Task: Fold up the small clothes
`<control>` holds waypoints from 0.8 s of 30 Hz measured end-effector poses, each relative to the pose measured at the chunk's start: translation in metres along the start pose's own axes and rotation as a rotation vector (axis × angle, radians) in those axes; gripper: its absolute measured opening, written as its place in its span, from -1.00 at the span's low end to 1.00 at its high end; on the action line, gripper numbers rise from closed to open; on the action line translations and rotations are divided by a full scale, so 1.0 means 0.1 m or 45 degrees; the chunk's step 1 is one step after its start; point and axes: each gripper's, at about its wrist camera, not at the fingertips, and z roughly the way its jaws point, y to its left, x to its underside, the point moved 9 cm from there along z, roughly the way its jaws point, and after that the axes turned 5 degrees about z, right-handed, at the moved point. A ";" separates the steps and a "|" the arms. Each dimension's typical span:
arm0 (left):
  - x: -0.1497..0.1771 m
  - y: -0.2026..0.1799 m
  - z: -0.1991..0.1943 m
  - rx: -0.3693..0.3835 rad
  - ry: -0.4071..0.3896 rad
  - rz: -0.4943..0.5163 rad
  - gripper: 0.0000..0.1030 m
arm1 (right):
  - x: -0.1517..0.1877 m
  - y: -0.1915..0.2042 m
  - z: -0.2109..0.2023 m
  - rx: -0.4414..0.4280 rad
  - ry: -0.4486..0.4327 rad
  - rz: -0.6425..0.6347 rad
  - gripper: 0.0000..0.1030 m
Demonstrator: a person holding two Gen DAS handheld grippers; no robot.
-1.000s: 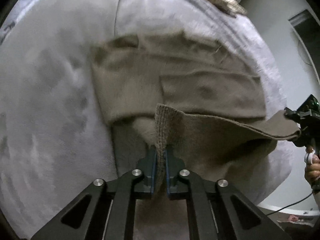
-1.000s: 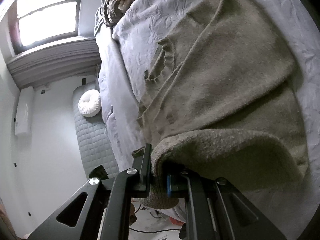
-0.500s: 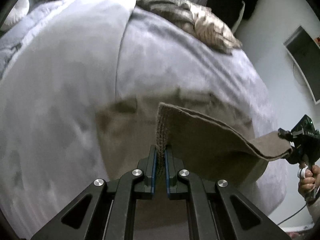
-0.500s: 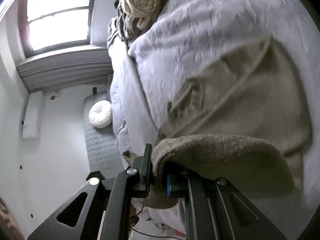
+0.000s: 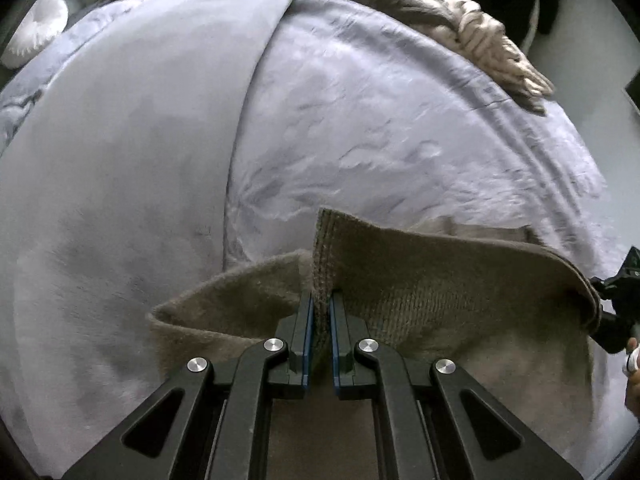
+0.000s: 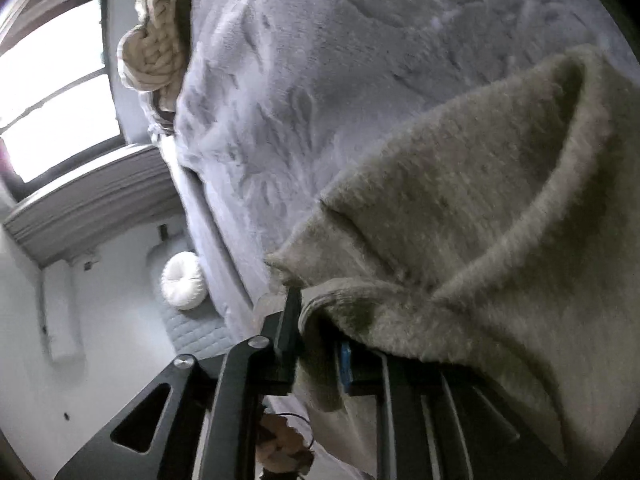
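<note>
An olive-brown knit sweater [image 5: 440,272] lies on a grey-lilac bedspread [image 5: 360,128]. My left gripper [image 5: 320,312] is shut on its ribbed hem and holds that edge up over the rest of the sweater. My right gripper [image 6: 316,332] is shut on the other end of the same hem; the sweater [image 6: 480,208] drapes over its fingers and hides the tips. The right gripper also shows at the right edge of the left wrist view [image 5: 620,304], with the hem stretched between the two.
A chunky beige knit throw [image 5: 480,40] lies at the far edge of the bed, also in the right wrist view [image 6: 156,40]. A round white cushion [image 6: 184,280] sits on a quilted grey mat on the floor. A window [image 6: 52,92] is beyond.
Both grippers have carried the lifted hem forward over the sweater, so the lower half now folds over the upper half. Most of the flat sweater has passed out of sight beneath the raised hem.
</note>
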 end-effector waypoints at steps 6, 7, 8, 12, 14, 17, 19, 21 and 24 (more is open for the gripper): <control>0.02 0.20 0.10 -0.090 -0.029 -0.042 -0.17 | -0.18 0.32 -0.44 -0.136 -0.221 -0.121 0.32; 0.01 0.28 0.04 -0.134 -0.051 -0.068 0.08 | -0.20 0.35 -0.50 -0.104 -0.238 -0.146 0.32; -0.01 0.33 -0.01 -0.159 -0.073 -0.085 0.11 | -0.20 0.35 -0.53 -0.071 -0.248 -0.162 0.32; 0.02 0.41 -0.15 -0.078 -0.040 -0.125 0.11 | 0.00 0.31 -0.64 0.059 -0.234 -0.231 0.32; 0.14 0.40 -0.23 -0.006 0.001 -0.130 0.11 | 0.25 0.25 -0.65 0.099 -0.186 -0.279 0.32; 0.42 0.38 -0.32 0.098 0.080 -0.131 0.11 | 0.80 0.10 -0.58 0.122 -0.069 -0.302 0.32; 0.66 0.37 -0.38 0.152 0.137 -0.135 0.11 | 1.16 -0.09 -0.53 0.123 0.010 -0.286 0.32; 0.92 0.35 -0.44 0.188 0.191 -0.131 0.11 | 1.44 -0.27 -0.52 0.108 0.077 -0.232 0.32; 1.31 0.29 -0.51 0.244 0.267 -0.116 0.11 | 1.89 -0.70 -0.56 0.140 0.136 -0.101 0.32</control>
